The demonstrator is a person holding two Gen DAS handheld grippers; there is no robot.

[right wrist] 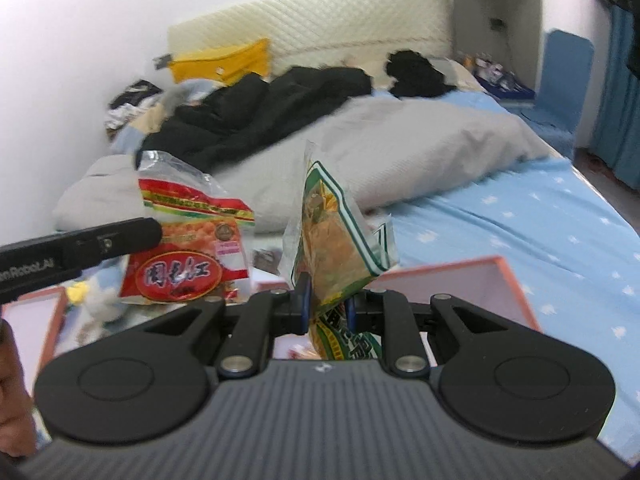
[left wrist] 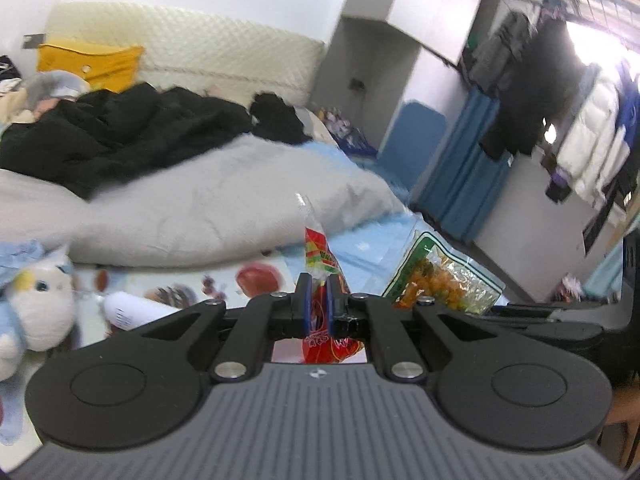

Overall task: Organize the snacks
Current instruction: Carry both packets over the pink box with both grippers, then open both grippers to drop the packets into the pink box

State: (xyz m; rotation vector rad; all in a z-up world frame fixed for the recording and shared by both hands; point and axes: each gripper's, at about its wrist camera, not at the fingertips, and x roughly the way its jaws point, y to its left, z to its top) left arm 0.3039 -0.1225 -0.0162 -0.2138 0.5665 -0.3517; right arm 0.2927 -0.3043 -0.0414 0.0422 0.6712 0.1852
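My left gripper (left wrist: 319, 294) is shut on a red snack bag (left wrist: 320, 256), which stands edge-on between the fingers above the bed. The same red bag (right wrist: 188, 240) shows face-on in the right wrist view, with the left gripper's finger (right wrist: 100, 244) across it. My right gripper (right wrist: 327, 300) is shut on a green-and-white snack bag (right wrist: 332, 236) with orange pieces inside, held upright. That green bag (left wrist: 444, 276) also shows to the right in the left wrist view. A pink open box (right wrist: 508, 276) lies on the bed just beyond the right gripper.
A grey duvet (right wrist: 400, 148) and black clothes (right wrist: 256, 112) cover the far bed. A plush toy (left wrist: 36, 304) and a white object (left wrist: 132, 310) lie at the left. A second pink box (right wrist: 36, 320) is at the left. The blue sheet (right wrist: 540, 216) extends right.
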